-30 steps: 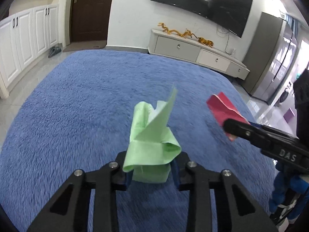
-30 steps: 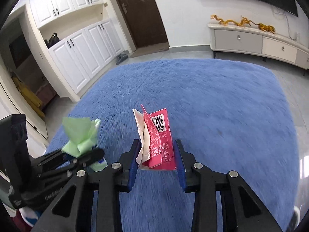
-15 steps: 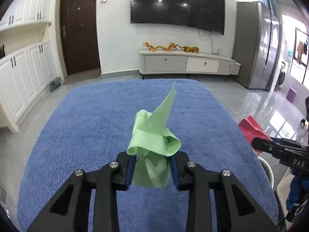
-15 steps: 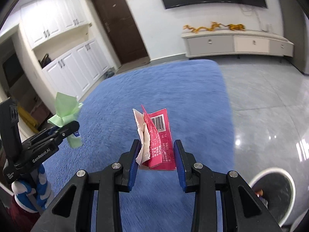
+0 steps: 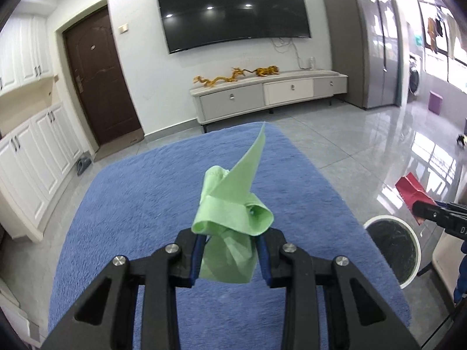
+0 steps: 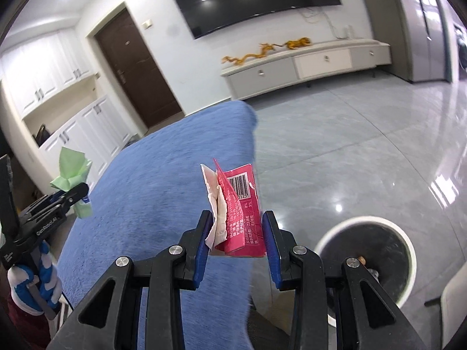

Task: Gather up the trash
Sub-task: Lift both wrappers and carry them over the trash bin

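Evidently both loads headed for bin (image 6: 366, 224): left gripper (image 5: 230, 258) pinched crumpled green paper (image 5: 233, 213), right gripper (image 6: 236, 233) clamped torn red wrapper (image 6: 242, 204), each held clear above blue rug (image 5: 140, 204).

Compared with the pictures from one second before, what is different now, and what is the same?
Both claws swung off the blue rug toward the white-rimmed bin, which was out of view a second ago and now shows beside the rug in both views. Nothing was released: the left claw stays shut on the green paper, the right claw on the red wrapper.
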